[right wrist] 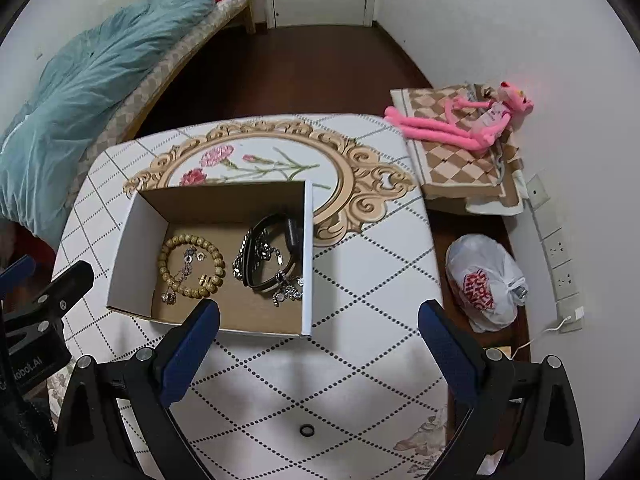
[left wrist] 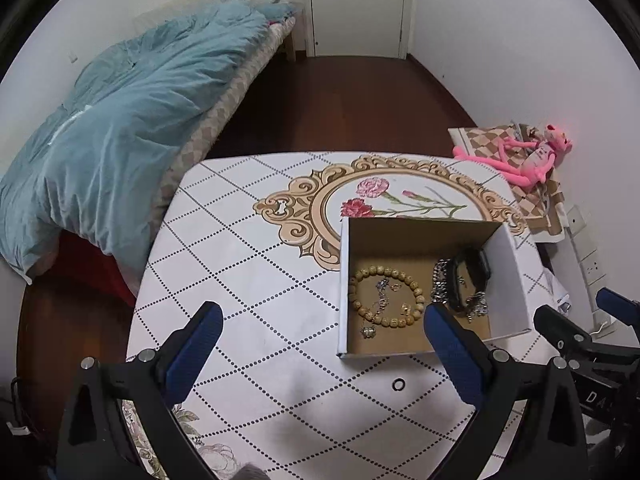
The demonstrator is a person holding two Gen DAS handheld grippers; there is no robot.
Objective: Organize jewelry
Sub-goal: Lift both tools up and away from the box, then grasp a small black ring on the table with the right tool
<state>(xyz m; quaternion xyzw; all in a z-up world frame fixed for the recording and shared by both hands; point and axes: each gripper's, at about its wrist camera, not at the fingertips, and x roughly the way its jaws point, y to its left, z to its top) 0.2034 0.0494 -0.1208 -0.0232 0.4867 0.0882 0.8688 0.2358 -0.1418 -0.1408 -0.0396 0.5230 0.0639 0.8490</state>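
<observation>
Gaping empty: both hand-held grippers, left (left wrist: 322, 320) & right (right wrist: 319, 320); only right view shows white bag (right wrist: 482, 280).

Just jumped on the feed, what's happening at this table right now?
Jewelry is being sorted into the cardboard box on the table. The wooden bead bracelet, black band and silver chains already lie inside. One small black ring sits on the tablecloth outside the box, on its near side. The left gripper and right gripper are both open, holding nothing, above the table.
</observation>
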